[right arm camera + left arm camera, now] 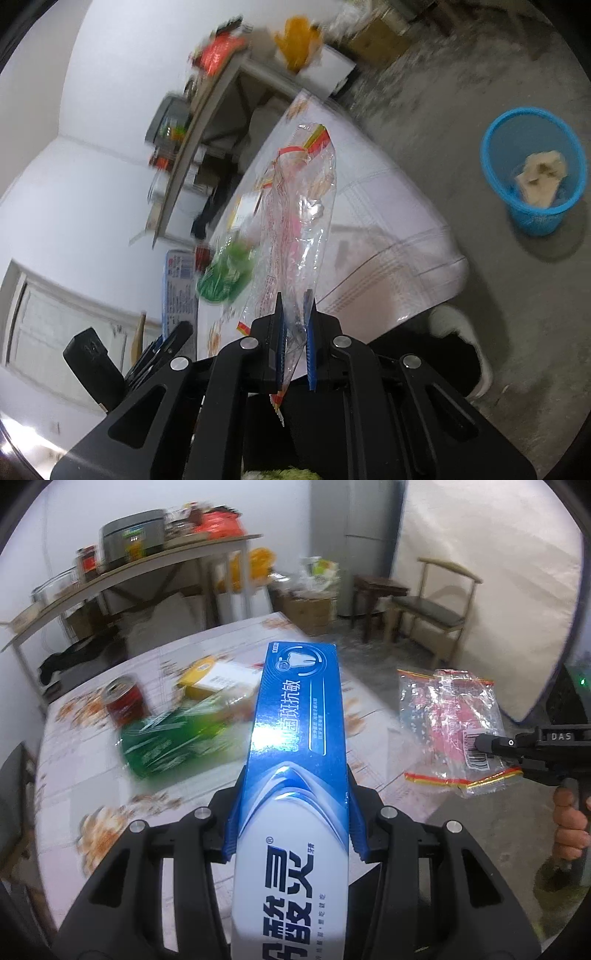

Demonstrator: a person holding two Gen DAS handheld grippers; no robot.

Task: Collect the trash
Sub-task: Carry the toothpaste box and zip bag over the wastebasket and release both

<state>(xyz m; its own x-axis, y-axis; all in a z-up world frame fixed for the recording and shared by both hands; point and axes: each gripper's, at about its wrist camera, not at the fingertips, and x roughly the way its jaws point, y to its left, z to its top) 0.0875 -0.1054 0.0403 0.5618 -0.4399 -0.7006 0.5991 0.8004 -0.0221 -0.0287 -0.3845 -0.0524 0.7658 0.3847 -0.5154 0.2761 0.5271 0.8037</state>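
My left gripper point(293, 805) is shut on a blue and white toothpaste box point(295, 738) and holds it above the table point(74, 775). My right gripper point(293, 332) is shut on a clear plastic wrapper point(295, 221) with red and yellow edges; it also shows in the left wrist view point(450, 723), held off the table's right side over the floor. On the table lie a red can point(123, 699), a green packet point(166, 738) and a yellow and white box point(218, 681). A blue mesh bin point(533, 170) with crumpled paper in it stands on the floor.
A cluttered shelf point(129, 568) stands behind the table by the wall. A wooden chair point(432, 609) and a small stool point(376, 590) stand at the back right. Cardboard boxes point(310, 605) and bags lie on the floor. The floor is bare concrete.
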